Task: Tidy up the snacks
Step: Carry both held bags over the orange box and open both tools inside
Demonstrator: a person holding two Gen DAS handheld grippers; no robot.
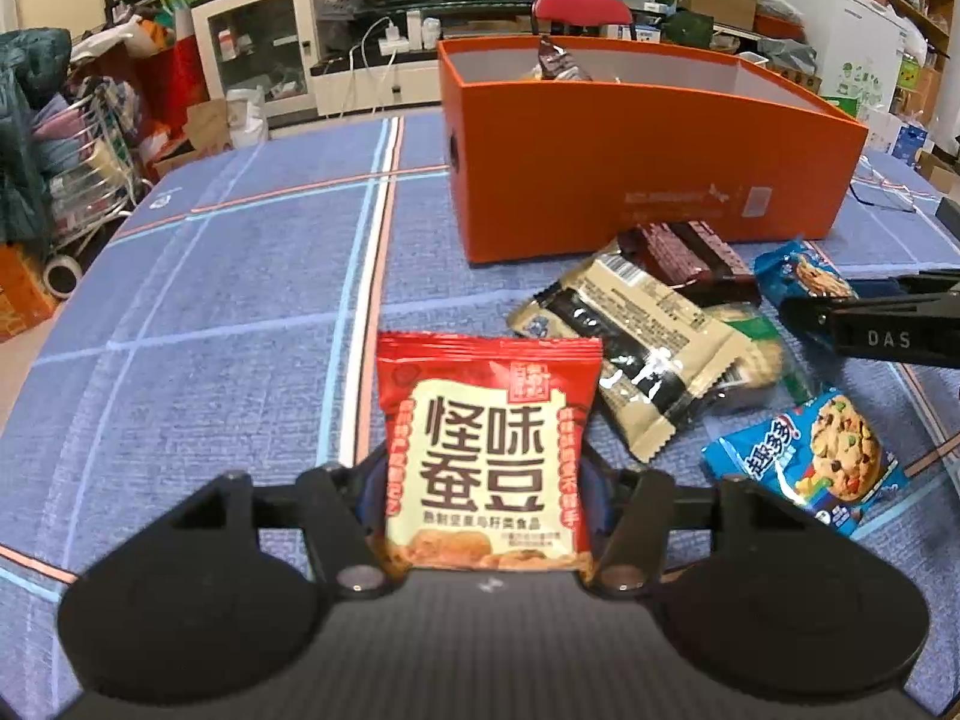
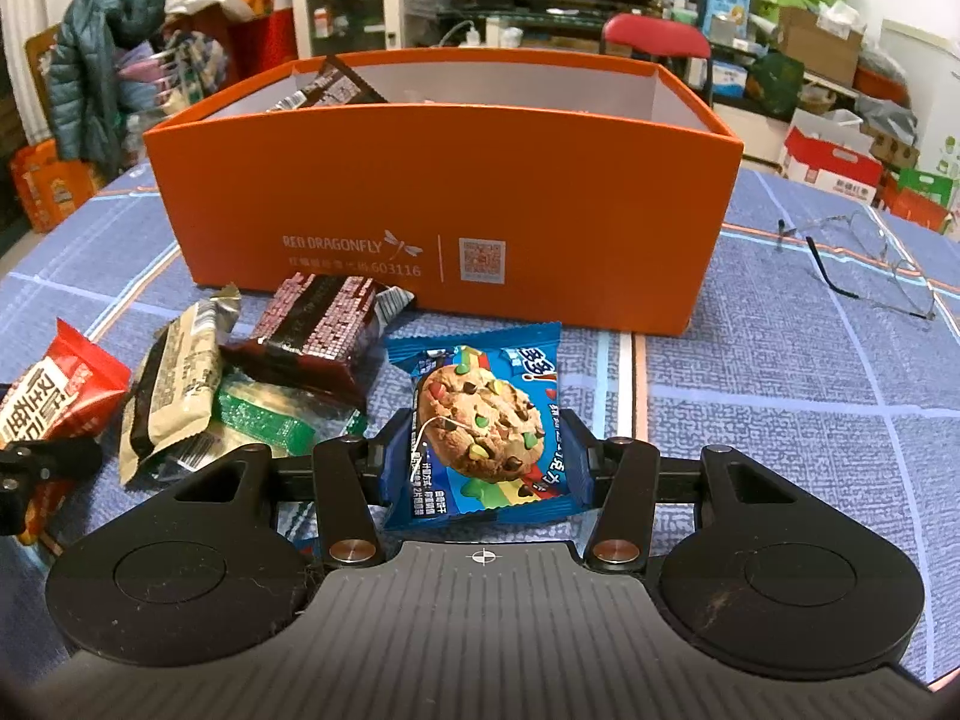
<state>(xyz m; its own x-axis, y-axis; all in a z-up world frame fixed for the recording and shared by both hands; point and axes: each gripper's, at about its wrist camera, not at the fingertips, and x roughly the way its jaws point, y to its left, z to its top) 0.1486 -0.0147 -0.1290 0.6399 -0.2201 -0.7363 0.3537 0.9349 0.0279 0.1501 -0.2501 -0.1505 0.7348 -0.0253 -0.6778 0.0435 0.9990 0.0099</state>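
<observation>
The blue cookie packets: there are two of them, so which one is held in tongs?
The blue cookie packet clamped in the right tongs. The second blue cookie packet lies free on the tablecloth, nearer the left tongs.

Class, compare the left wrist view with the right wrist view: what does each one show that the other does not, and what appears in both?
Only the left wrist view shows a second blue cookie packet lying on the tablecloth, and the left gripper shut on the red bean snack packet.

Only the right wrist view shows the eyeglasses, the white lettering on the box front, and the right gripper shut on a blue cookie packet.

Both show the orange box, the brown chocolate packet and the beige packet.
</observation>
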